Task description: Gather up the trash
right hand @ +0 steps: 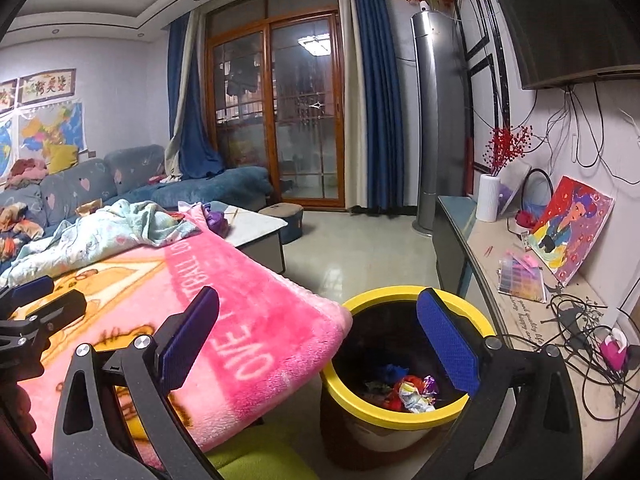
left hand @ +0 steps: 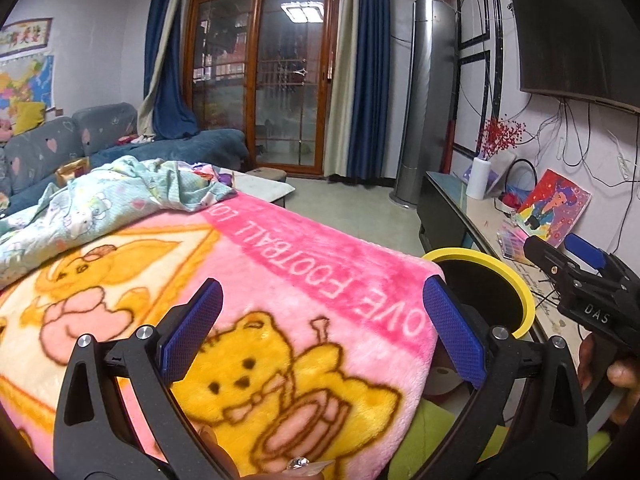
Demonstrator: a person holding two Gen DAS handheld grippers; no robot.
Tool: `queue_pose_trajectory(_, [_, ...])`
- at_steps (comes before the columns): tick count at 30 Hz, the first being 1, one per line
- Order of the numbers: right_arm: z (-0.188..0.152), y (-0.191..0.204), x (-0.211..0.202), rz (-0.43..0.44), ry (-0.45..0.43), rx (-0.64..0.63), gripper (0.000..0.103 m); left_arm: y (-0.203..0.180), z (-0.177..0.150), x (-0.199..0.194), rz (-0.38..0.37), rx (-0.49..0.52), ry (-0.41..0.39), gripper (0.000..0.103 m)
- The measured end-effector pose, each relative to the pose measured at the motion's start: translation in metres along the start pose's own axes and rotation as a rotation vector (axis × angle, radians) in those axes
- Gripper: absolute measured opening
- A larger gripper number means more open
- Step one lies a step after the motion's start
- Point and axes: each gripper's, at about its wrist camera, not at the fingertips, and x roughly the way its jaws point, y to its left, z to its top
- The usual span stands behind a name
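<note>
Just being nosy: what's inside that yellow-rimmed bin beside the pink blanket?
The yellow-rimmed black bin holds crumpled colourful wrappers, red, silver and purple. The dark wall and the right gripper hide the rest.

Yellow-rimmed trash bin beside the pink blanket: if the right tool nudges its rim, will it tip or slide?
The trash bin probably slides or rocks easily: only a few crumpled wrappers lie in it, so it's likely light. It stands on a smooth, glossy floor. The pink blanket overhanging its rim may drag it.

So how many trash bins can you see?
1. The yellow-rimmed trash bin stands on the floor beside the pink blanket, under the right tool, with wrappers inside. Another could be hidden behind the furniture.
</note>
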Motion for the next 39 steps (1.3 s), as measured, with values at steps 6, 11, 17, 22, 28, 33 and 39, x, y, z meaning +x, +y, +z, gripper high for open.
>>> queue_pose_trajectory(6, [-0.0024,0.0028,0.0038,-0.001,0.020,0.001,0.096,0.0078,-0.0058,0.0008,0.011,-0.032,0.008,0.092])
queue_pose_trajectory(11, [-0.0029,0.0040,0.0042,0.003,0.022,-0.002,0.096,0.0086,-0.0073,0.0014,0.010,-0.033,0.011,0.092])
queue_pose_trajectory(17, [-0.0029,0.0051,0.0054,0.002,0.027,0.000,0.096,0.0083,-0.0075,0.0015,0.011,-0.033,0.011,0.092])
queue_pose_trajectory(22, [-0.0044,0.0062,0.0066,-0.001,0.036,0.008,0.096,0.0081,-0.0076,0.0018,0.011,-0.030,0.012,0.092])
queue_pose_trajectory(28, [-0.0059,0.0057,0.0065,0.000,0.036,0.006,0.096,0.0087,-0.0096,0.0021,0.013,-0.033,0.014,0.092])
queue_pose_trajectory(33, [-0.0060,0.0063,0.0063,-0.001,0.038,0.007,0.096,0.0089,-0.0094,0.0023,0.014,-0.033,0.013,0.092])
queue_pose_trajectory(39, [-0.0059,0.0054,0.0066,0.000,0.037,0.007,0.096,0.0093,-0.0090,0.0026,0.013,-0.032,0.015,0.092])
